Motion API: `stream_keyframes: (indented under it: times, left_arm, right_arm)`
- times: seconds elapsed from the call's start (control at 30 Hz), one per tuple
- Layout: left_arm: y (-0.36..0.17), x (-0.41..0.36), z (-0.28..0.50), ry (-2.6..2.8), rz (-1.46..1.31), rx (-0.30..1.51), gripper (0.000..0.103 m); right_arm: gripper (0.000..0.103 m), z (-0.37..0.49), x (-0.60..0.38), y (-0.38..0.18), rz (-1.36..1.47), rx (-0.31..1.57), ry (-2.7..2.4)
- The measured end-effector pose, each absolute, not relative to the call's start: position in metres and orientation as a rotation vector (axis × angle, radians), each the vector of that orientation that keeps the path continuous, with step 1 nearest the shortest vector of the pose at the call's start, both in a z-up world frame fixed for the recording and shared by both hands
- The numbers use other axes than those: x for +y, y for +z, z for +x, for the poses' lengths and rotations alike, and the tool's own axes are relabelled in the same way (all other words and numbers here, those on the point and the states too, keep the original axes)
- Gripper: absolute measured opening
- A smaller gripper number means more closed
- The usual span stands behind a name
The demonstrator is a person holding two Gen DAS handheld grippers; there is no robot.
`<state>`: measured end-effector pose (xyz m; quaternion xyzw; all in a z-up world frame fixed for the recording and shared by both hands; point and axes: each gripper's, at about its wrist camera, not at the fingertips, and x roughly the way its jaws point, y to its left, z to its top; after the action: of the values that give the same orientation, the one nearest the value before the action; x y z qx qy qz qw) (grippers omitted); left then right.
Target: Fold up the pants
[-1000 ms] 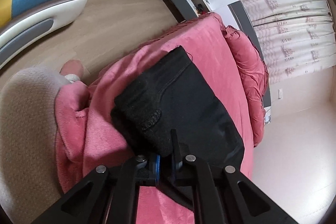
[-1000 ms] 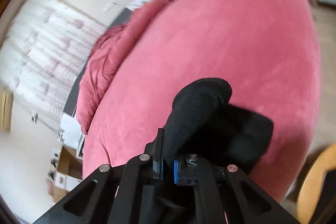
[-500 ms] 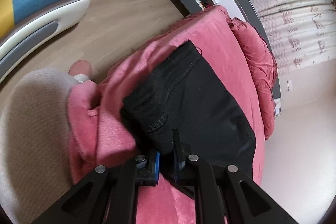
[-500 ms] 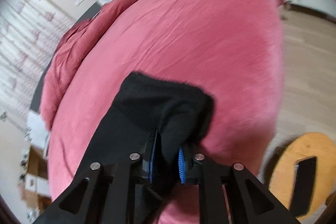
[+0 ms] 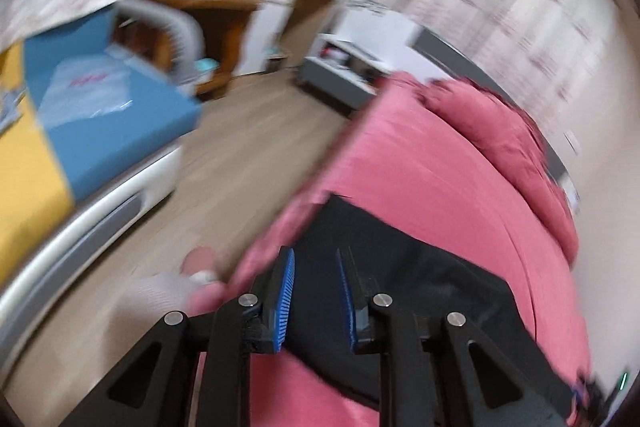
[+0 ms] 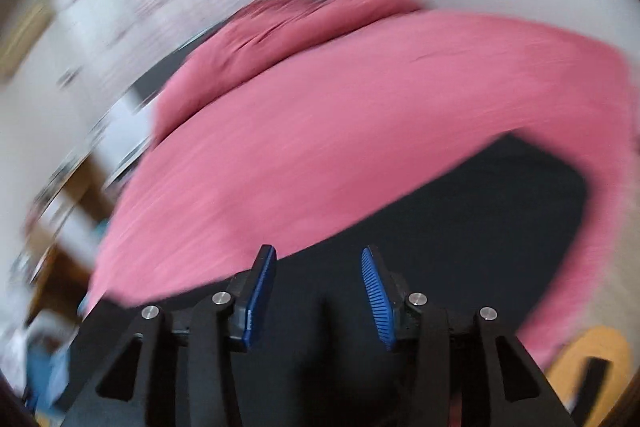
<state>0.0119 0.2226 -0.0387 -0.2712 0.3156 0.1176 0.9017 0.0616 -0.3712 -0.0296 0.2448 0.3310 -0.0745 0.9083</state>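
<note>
Left wrist: left gripper (image 5: 314,263) fingers (image 5: 285,291) spread (blurred) above pants (image 5: 420,291).

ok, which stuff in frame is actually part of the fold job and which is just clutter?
Part of the job:
- black pants, lying on the pink bedspread
- left claw, open over them
- right claw, open over them

Just lying about:
- blue and yellow mattress
- wooden desk
- grey-white shelf unit
- curtains
- round wooden stool
</note>
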Motion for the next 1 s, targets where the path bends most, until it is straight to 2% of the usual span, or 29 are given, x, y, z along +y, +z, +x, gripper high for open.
stream_keyframes:
  times: [0.37, 0.53, 0.63, 0.8, 0.87, 0.93, 1.0]
  left_arm:
    - [-0.082, 0.099, 0.111, -0.142, -0.396, 0.880, 0.023]
    - [-0.105, 0.088, 0.132, -0.151, -0.393, 0.937, 0.023]
    - [-0.119, 0.095, 0.124, -0.170, -0.448, 0.933, 0.023]
    - [-0.123, 0.102, 0.114, -0.211, -0.493, 0.890, 0.023]
    - [-0.125, 0.101, 0.115, -0.211, -0.492, 0.887, 0.023]
    - [-0.125, 0.101, 0.117, -0.211, -0.483, 0.890, 0.023]
    - [-0.125, 0.101, 0.118, -0.219, -0.475, 0.889, 0.023]
  right_arm:
    - [0.048, 0.173, -0.186, -0.037, 0.365, 0.929, 0.444]
    - [0.052, 0.231, -0.146, -0.043, 0.445, 0.992, 0.526]
    - [0.052, 0.275, -0.131, -0.066, 0.478, 1.133, 0.536]
    - [0.049, 0.299, -0.114, -0.109, 0.599, 1.351, 0.734]
    - [0.039, 0.305, -0.113, -0.118, 0.636, 1.330, 0.714]
    - [0.012, 0.309, -0.113, -0.126, 0.630, 1.314, 0.637]
    - [0.011, 0.306, -0.108, -0.115, 0.572, 1.235, 0.612]
